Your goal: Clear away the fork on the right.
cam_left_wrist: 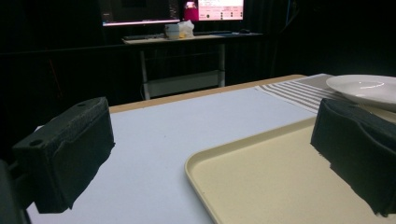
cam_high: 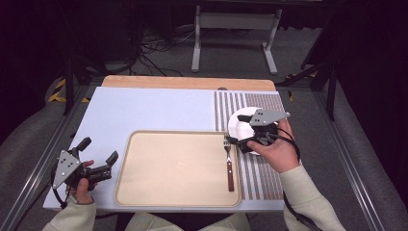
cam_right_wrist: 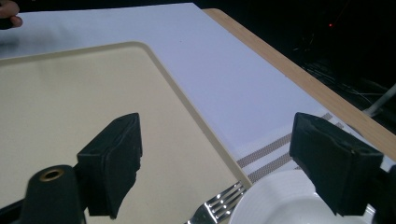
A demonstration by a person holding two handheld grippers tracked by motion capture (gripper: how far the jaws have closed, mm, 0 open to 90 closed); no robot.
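A beige tray (cam_high: 178, 168) lies in the middle of the table. On its right side rests a fork (cam_high: 229, 166) with a brown handle, its tines pointing away from me. A white plate (cam_high: 238, 122) sits on the striped placemat (cam_high: 262, 178) just past the tray's far right corner. My right gripper (cam_high: 239, 130) hovers over the near edge of the plate, open, with nothing between its jaws. In the right gripper view (cam_right_wrist: 224, 163) the fork tines (cam_right_wrist: 219, 205) and plate rim (cam_right_wrist: 289, 200) lie below. My left gripper (cam_high: 98, 150) rests open left of the tray (cam_left_wrist: 280, 177).
A pale blue mat (cam_high: 154, 108) covers the table, with a wooden strip (cam_high: 187, 83) along the far edge. Beyond the table stand a metal frame (cam_high: 235, 29) and floor cables. A desk with lit monitors (cam_left_wrist: 196, 9) stands far behind in the left gripper view.
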